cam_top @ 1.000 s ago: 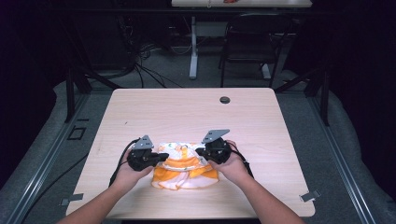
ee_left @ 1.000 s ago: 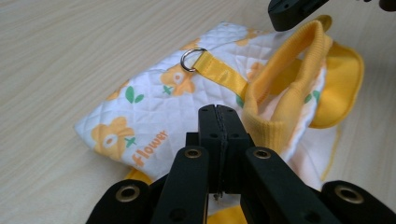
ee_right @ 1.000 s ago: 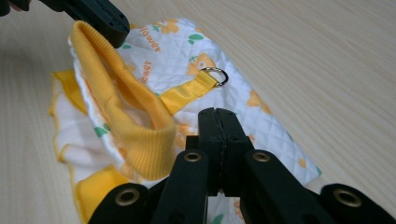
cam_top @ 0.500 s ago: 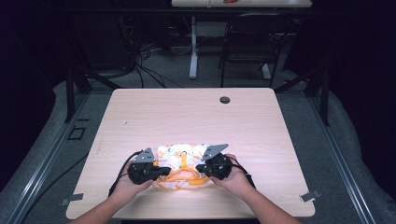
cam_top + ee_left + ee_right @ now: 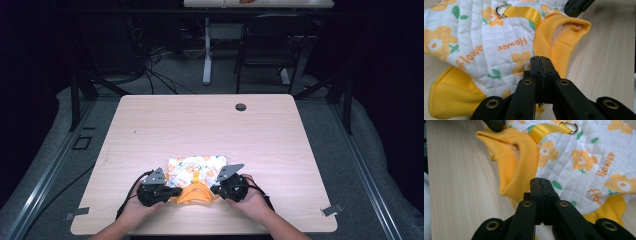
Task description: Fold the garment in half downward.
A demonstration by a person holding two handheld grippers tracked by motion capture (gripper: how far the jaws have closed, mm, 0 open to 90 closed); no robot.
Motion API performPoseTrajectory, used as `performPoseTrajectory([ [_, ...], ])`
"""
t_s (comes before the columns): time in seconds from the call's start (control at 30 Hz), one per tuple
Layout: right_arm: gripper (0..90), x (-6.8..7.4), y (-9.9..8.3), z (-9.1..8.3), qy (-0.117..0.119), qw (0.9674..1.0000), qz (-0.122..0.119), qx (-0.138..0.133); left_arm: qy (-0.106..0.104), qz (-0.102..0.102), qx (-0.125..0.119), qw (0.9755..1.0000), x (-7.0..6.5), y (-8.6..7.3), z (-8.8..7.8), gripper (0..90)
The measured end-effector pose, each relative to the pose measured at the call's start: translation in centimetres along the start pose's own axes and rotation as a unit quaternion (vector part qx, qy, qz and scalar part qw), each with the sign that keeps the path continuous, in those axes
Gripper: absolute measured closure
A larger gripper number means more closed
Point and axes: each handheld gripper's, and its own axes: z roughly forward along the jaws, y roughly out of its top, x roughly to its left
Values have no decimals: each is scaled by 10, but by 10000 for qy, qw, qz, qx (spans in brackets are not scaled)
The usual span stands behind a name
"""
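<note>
A small quilted garment (image 5: 196, 167), white with orange flowers and yellow ribbed trim, lies flat near the table's front edge. Its yellow collar (image 5: 194, 194) faces the person, between the two grippers. My left gripper (image 5: 177, 191) is at the collar's left end, with its jaws shut (image 5: 540, 58) over the fabric and a sliver of yellow showing between them. At the collar's right end, my right gripper (image 5: 214, 190) is shut the same way (image 5: 540, 180). A metal D-ring (image 5: 502, 10) (image 5: 569, 126) sits on a yellow strap.
The wooden table (image 5: 200, 125) has a dark cable hole (image 5: 241, 107) at the back right. Behind the table stand a chair (image 5: 265, 45) and a desk leg (image 5: 206, 55), with cables on the floor.
Both hands have come down and toward the front edge. The garment, bunched before, now lies flatter with its yellow collar drawn toward the person.
</note>
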Motion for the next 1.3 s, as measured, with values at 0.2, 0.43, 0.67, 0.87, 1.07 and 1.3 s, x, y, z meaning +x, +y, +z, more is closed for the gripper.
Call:
performPoseTrajectory([
  [0.2,900,1,-5,3,-56,10000,18,27,48,16,-8,10000,0,-2,1,900],
  [0.43,900,1,-9,3,-71,9999,90,-3,42,0,1,10000,0,-3,2,900],
  [0.67,900,0,-9,4,-51,9999,102,-18,39,-41,-35,10000,1,-3,3,900],
  [0.87,900,1,-8,5,-85,9999,78,-1,60,-60,-37,10000,1,-3,3,900],
  [1.07,900,0,-8,5,-76,9999,91,-8,61,-69,-23,10000,5,-3,3,900],
  [1.3,900,-3,-6,7,-54,9998,167,-25,118,-106,-12,9999,7,0,4,900],
])
